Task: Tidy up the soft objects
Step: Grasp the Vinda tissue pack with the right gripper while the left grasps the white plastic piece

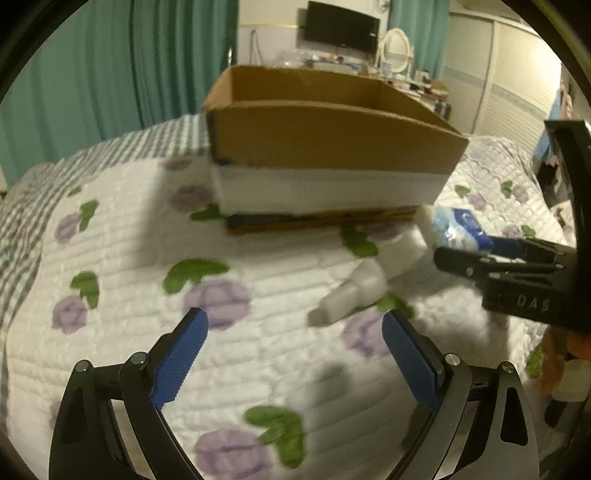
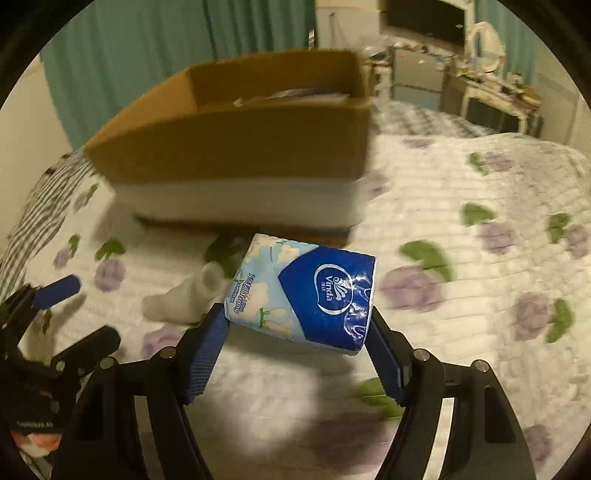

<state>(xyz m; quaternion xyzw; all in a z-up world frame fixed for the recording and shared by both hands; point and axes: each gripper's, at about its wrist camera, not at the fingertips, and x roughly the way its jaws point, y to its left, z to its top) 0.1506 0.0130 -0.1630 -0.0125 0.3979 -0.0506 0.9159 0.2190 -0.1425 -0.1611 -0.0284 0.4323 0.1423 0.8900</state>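
Note:
My right gripper [image 2: 297,321] is shut on a blue and white Vinda tissue pack [image 2: 306,291] and holds it above the quilt, just in front of the open cardboard box [image 2: 240,144]. The pack [image 1: 458,225] and the right gripper [image 1: 476,254] also show at the right of the left wrist view. My left gripper [image 1: 295,323] is open and empty above the quilt. A white sock [image 1: 362,284] lies on the quilt just ahead of its right finger; it also shows in the right wrist view [image 2: 184,295]. The box [image 1: 325,140] holds something light, partly hidden.
The box sits on a white slab [image 1: 325,188] on a bed with a white floral quilt [image 1: 129,258]. Teal curtains [image 1: 110,74] hang behind. A cluttered dresser with a mirror [image 1: 395,48] and a TV [image 1: 341,26] stand at the far wall.

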